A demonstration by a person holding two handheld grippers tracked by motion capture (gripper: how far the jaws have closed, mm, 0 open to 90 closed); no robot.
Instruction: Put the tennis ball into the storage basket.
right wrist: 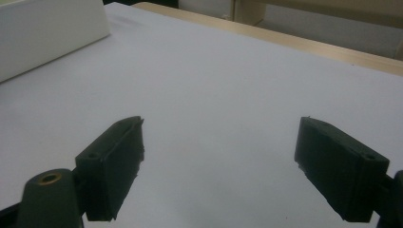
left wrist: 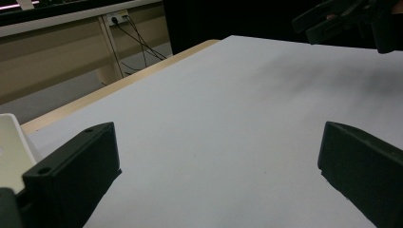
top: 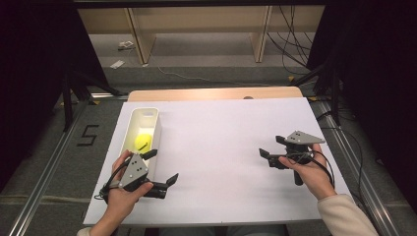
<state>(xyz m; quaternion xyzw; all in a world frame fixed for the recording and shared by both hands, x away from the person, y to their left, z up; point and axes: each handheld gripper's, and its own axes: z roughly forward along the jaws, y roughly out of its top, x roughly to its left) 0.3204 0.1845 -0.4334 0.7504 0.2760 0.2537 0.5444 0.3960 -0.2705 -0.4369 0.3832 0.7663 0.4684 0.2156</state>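
A long white bin (top: 158, 129) stands at the left of the white table, with a yellow object (top: 141, 141) and something small and dark lying inside it. My left gripper (top: 162, 167) is held just right of the bin's near end, open, nothing between its jaws. In the left gripper view the left gripper (left wrist: 218, 156) has its jaws wide apart over bare table, and the bin's corner (left wrist: 9, 142) shows at the left edge. My right gripper (top: 270, 146) hovers at the table's right side, open and empty. The right gripper (right wrist: 221, 142) faces the bin's wall (right wrist: 47, 33).
The white sheet (top: 221, 147) covers the table; a strip of wooden top (top: 216, 93) shows at the far edge. Wooden shelving (top: 196, 29) and cables lie on the floor beyond. The other hand's gripper (left wrist: 342, 19) appears at the top right of the left gripper view.
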